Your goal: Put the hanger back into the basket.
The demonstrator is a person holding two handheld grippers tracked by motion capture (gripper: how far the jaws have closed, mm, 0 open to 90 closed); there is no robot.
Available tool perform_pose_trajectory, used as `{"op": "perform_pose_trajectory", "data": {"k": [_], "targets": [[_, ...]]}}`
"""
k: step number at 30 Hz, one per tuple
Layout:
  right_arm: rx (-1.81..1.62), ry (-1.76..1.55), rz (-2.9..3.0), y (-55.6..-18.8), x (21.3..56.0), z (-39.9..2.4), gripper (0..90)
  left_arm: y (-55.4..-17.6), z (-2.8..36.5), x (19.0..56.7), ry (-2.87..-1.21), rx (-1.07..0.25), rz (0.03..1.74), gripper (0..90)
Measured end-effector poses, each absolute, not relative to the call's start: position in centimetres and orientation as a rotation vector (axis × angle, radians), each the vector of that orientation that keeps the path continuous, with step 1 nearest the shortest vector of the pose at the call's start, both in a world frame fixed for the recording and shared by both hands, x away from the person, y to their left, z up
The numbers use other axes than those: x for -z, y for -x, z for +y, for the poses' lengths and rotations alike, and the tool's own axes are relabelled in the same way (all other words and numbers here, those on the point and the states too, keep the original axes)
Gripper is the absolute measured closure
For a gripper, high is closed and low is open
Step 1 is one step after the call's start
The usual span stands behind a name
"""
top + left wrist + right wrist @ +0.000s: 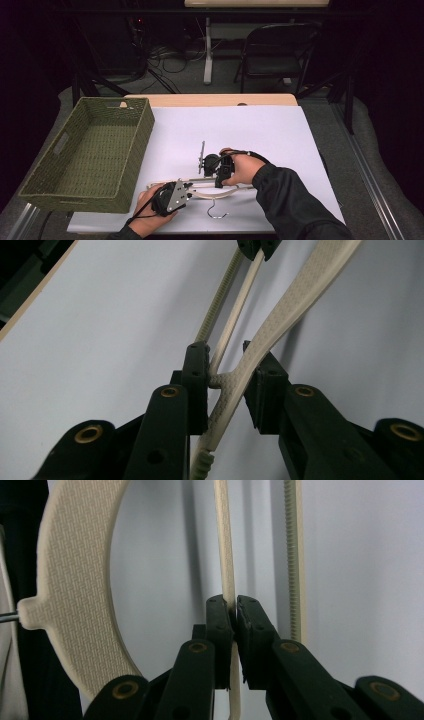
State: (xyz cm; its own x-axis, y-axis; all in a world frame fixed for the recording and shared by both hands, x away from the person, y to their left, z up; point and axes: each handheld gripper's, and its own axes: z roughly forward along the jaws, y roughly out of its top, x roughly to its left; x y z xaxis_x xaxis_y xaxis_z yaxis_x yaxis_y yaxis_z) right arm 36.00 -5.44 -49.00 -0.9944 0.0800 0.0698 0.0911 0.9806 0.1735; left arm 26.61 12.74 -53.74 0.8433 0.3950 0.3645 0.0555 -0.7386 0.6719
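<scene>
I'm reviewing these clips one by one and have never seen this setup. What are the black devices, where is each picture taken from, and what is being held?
A person holds a two-jaw gripper in each hand. The high view looks down on a white table; the other two views look along each gripper's own jaws. A cream clothes hanger lies there, beside a green woven basket. The left gripper is closed around the hanger's broad arm. The right gripper pinches one thin bar of it.

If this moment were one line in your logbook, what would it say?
left gripper: shut on hanger shoulder | right gripper: shut on hanger's thin bar | hanger: over white table | basket: left, empty
</scene>
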Motion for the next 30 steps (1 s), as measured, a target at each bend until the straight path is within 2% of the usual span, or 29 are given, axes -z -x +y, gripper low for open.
{"op": "perform_pose_trajectory", "data": {"k": [7,26,30], "targets": [[0.281,0.135,-3.066,-36.0,49.0,-5.5,84.4,-26.7,12.7,53.6,-2.345,-0.656,0.317,74.3],[0.515,0.249,-3.183,-36.0,45.7,-8.6,64.2,-26.8,12.1,52.9,-2.376,-0.731,0.239,79.9],[0.57,0.32,-3.21,-36.1,44.7,-10.0,63.3,-26.9,11.8,52.7,-2.392,-0.764,0.212,82.6]]}}
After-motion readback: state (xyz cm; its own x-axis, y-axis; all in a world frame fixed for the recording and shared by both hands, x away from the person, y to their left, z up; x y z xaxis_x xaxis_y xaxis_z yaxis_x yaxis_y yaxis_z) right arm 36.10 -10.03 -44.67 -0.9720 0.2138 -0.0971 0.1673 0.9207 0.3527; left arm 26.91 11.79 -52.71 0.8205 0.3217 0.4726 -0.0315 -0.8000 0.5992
